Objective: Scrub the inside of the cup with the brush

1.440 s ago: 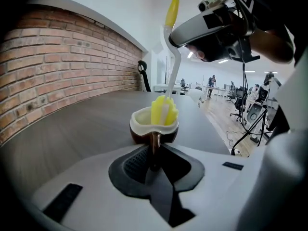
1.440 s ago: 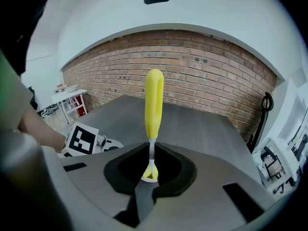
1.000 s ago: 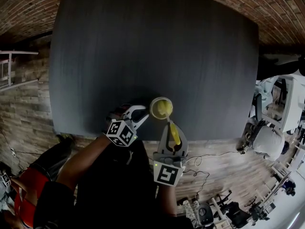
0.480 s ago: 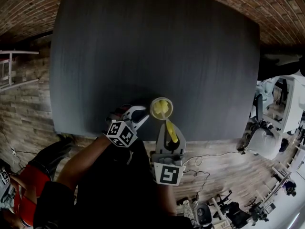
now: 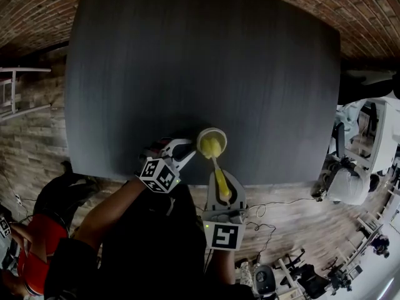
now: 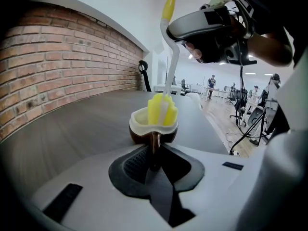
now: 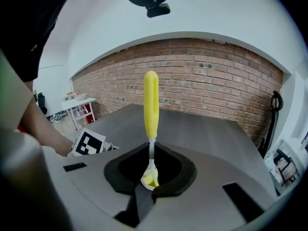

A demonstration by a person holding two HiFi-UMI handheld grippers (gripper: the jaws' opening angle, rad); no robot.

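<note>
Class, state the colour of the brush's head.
Yellow with white; the brush head shows best in left gripper view.

Counter (image 5: 200,61) bare across the upper and middle frame, free passage there. Lower centre is tight: cup (image 5: 201,137) near the front edge, brush (image 5: 212,146) plugging its mouth, left hand-held gripper (image 5: 190,152) against its left, right hand-held gripper (image 5: 220,179) directly below.

Dark grey table (image 5: 187,55) centre. Brick wall (image 5: 31,11) 11 to 1 o'clock. Wood-plank floor (image 5: 37,142) 9 o'clock. White rack (image 5: 15,89) 10 o'clock. Office chair (image 5: 350,186) 4 o'clock.
</note>
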